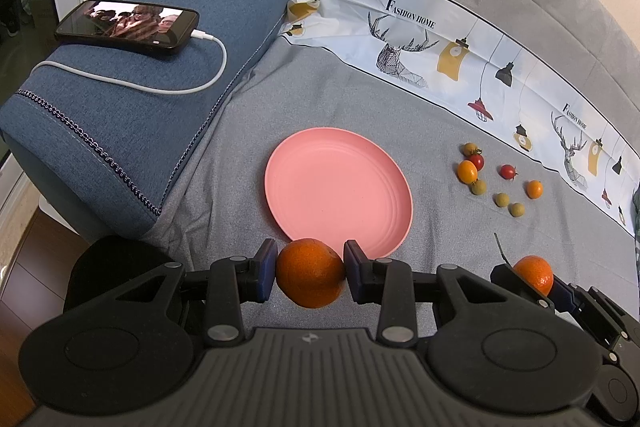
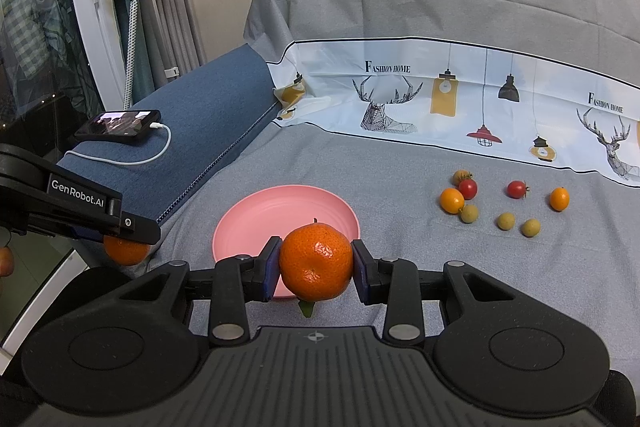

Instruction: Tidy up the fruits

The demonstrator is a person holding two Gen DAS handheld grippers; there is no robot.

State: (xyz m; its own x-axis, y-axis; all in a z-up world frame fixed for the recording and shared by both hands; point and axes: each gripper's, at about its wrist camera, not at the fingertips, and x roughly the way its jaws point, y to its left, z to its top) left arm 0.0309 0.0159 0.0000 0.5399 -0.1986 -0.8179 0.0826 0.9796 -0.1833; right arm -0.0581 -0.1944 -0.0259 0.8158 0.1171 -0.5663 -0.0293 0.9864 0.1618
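My left gripper [image 1: 310, 273] is shut on an orange mandarin [image 1: 310, 279], held just in front of the near rim of the pink plate [image 1: 336, 187]. My right gripper [image 2: 316, 267] is shut on a second mandarin [image 2: 316, 261] with a green leaf under it, over the plate's [image 2: 256, 215] near edge. In the left wrist view the right gripper [image 1: 540, 281] and its mandarin [image 1: 534, 273] show at lower right. In the right wrist view the left gripper's mandarin [image 2: 126, 251] shows at left. The plate holds nothing.
Several small fruits lie on the grey cloth right of the plate: red cherry tomatoes [image 2: 518, 189], orange kumquats [image 2: 452, 200] and greenish-tan round ones [image 2: 506, 221]. A phone [image 1: 128, 25] on a white cable rests on the blue armrest [image 1: 120, 131] at left. A printed cloth [image 2: 460, 103] lines the back.
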